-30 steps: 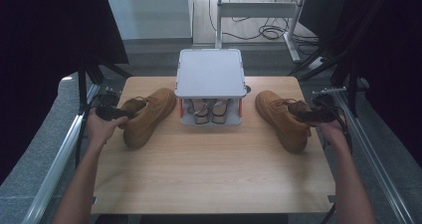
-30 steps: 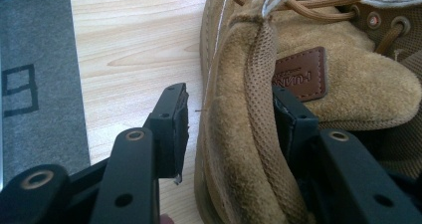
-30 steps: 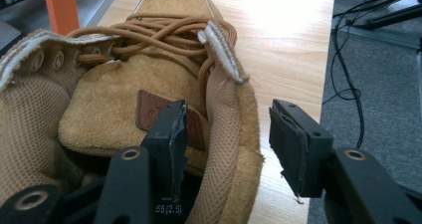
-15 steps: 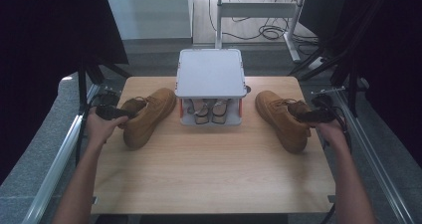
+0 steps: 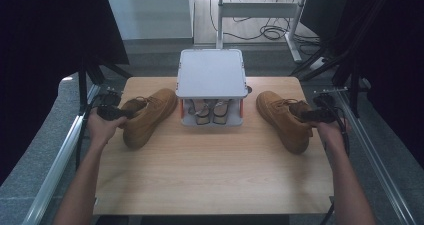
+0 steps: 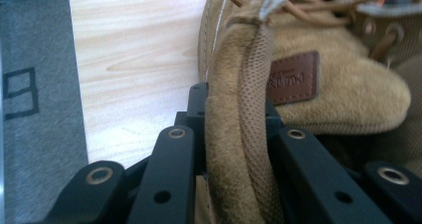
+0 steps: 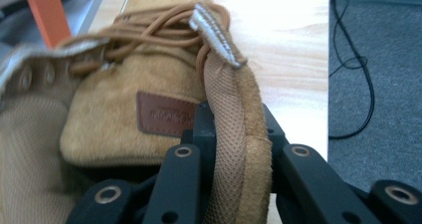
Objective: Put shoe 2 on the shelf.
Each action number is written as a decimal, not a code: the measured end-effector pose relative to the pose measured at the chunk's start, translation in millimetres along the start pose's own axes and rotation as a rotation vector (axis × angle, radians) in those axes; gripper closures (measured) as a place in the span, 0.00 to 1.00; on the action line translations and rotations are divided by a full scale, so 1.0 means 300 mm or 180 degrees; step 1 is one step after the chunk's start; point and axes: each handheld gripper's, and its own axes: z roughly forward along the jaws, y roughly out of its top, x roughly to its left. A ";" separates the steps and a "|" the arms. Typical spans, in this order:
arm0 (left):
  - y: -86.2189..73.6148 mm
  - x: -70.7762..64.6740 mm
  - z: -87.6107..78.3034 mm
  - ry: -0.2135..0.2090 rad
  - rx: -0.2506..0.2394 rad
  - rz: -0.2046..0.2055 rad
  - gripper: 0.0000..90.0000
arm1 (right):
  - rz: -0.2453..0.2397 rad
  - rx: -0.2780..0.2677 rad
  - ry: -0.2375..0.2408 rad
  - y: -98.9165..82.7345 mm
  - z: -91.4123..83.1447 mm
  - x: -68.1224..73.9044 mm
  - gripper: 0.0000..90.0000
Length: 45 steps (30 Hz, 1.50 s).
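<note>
Two tan suede lace-up boots stand on the wooden table (image 5: 210,175), one on each side of a grey box. My left gripper (image 5: 128,113) reaches the left boot (image 5: 150,116) from the left. Its jaws have just been closing and now pinch the padded collar (image 6: 239,149) of that boot, left gripper (image 6: 236,104) shut on it. My right gripper (image 5: 303,116) comes at the right boot (image 5: 282,116) from the right. Its jaws have also been closing and clamp that boot's collar (image 7: 234,134), right gripper (image 7: 236,122) shut on it.
A grey square-lidded rack (image 5: 211,75) stands at the table's back middle, with a pair of shoes (image 5: 210,112) under its top and orange posts at the corners. Metal rails (image 5: 55,160) run along both table sides. Cables (image 7: 353,59) lie on the floor.
</note>
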 end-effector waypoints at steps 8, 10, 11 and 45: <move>0.027 -0.006 -0.031 -0.0059 -0.0133 -0.0041 0.86 | 0.0038 -0.0122 0.0010 0.013 -0.020 0.015 0.87; 0.035 -0.010 -0.049 -0.0076 -0.0172 -0.0027 0.86 | 0.0067 -0.0164 0.0015 0.022 -0.038 0.020 0.87; 0.040 -0.012 -0.061 -0.0094 -0.0205 -0.0025 0.86 | 0.0056 -0.0171 0.0005 0.026 -0.045 0.023 0.87; 0.142 0.020 -0.373 -0.0255 -0.0925 -0.0090 0.85 | 0.0156 -0.1060 0.0205 0.095 -0.352 0.060 0.86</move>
